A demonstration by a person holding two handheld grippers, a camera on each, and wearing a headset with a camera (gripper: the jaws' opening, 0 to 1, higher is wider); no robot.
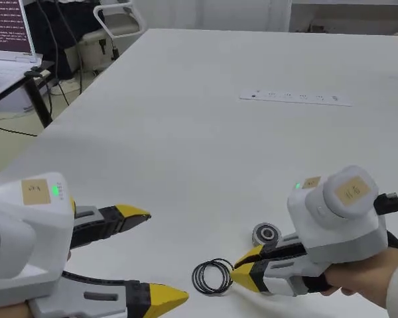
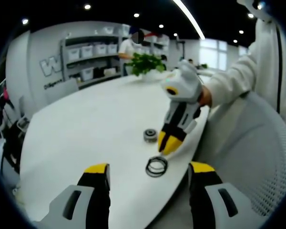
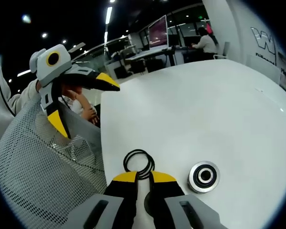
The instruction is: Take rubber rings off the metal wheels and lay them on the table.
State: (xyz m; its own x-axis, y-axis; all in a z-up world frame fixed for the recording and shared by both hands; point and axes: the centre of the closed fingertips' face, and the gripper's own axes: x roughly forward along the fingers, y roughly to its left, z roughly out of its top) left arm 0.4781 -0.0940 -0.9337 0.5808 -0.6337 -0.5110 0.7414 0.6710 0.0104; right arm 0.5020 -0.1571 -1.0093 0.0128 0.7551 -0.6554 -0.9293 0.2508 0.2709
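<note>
1. The white table (image 1: 205,132) runs wide and bare toward 12 o'clock. Its near edge passes close by the work, and in the right gripper view a mesh chair (image 3: 43,157) sits just beyond it.
2. The rubber rings (image 1: 212,275), a small black stack, lie flat on the table near that edge. The metal wheel (image 1: 266,234) rests at their 1 o'clock, near but apart.
3. The right tongs (image 1: 239,268) sit at the rings' 3 o'clock with the tips at the stack's rim. The jaws are narrow, almost together; I cannot tell whether they pinch a ring.
4. The left tongs (image 1: 166,255) hang at the rings' 9 o'clock, spread wide, holding nothing and clear of the stack.
5. A power strip (image 1: 295,97) lies well off at 12 o'clock. A lit screen (image 1: 6,26) and a chair (image 1: 116,23) stand past the table's edge at 10 to 11 o'clock.
</note>
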